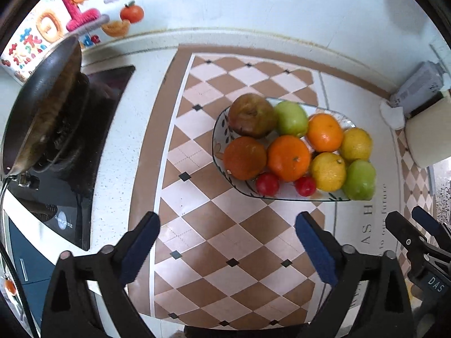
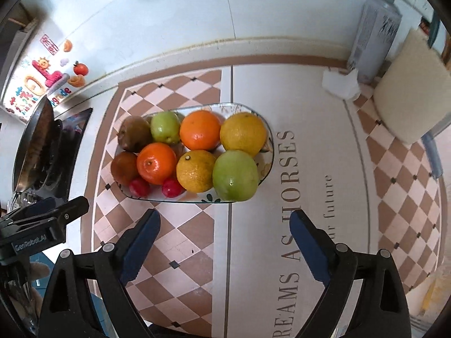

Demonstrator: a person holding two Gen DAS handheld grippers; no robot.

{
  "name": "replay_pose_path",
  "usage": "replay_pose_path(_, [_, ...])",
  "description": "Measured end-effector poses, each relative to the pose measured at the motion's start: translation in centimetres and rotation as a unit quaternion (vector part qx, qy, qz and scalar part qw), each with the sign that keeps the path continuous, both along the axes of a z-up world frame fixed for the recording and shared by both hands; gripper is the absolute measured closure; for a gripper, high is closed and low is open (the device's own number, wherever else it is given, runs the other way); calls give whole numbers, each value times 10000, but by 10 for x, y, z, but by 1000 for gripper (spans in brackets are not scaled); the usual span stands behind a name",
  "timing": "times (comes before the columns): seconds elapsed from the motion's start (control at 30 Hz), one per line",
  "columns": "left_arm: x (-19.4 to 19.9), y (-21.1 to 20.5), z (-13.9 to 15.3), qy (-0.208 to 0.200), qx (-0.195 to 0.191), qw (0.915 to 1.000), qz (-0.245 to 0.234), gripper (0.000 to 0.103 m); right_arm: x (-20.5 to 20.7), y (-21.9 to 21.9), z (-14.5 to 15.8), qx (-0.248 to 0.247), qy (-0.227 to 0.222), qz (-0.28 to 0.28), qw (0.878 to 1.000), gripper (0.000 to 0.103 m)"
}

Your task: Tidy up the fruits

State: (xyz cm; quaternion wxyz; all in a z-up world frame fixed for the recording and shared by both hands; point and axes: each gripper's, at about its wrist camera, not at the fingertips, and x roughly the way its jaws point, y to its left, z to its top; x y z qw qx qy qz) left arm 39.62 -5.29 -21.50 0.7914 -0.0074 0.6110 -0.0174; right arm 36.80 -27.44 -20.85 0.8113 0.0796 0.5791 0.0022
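left gripper: jaws spread wide, nothing between them, held above the checkered mat. right gripper: jaws likewise spread wide and empty, held above the seam where the checkered mat meets the lettered mat. in the left wrist view, the right gripper shows at the near right edge; in the right wrist view, the left gripper shows at the near left edge.

beyond both sets of fingers sits the plate, patterned, resting on the checkered mat with its right end near the lettered mat. contents, near row first: two small red fruits at the near rim, then a green fruit at the right end. middle row: a dark orange fruit at left, an orange, a lemon. far row: a brownish fruit at left, a second green fruit, a second orange, a second lemon at right. the fruits touch one another.

left of the mat: a dark cooktop carrying a pan. far right: a pale cylinder, a grey bottle and a crumpled white paper. far left wall: coloured stickers.
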Motion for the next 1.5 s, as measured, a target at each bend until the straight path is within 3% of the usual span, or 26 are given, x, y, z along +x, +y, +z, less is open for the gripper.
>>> replay_pose_path(0.3, [-51,7,56,-721,56,9973,-132,4,-56,13,62,-92,-570,-226,9981,8])
replay_pose_path(0.63, [-124,32,110,-1328,51,9907,-293,4,-146,38,132,-307,-1175,-467,9915,7])
replay_pose_path(1.03, [-213,43,182,-2147,99,9754,-497,4,-248,62,199,-238,-1759,-408,9833,7])
replay_pose_path(1.5, [-294,38,212,-2290,-52,9726,-388,4,-333,57,259,-380,-2089,-146,9771,6])
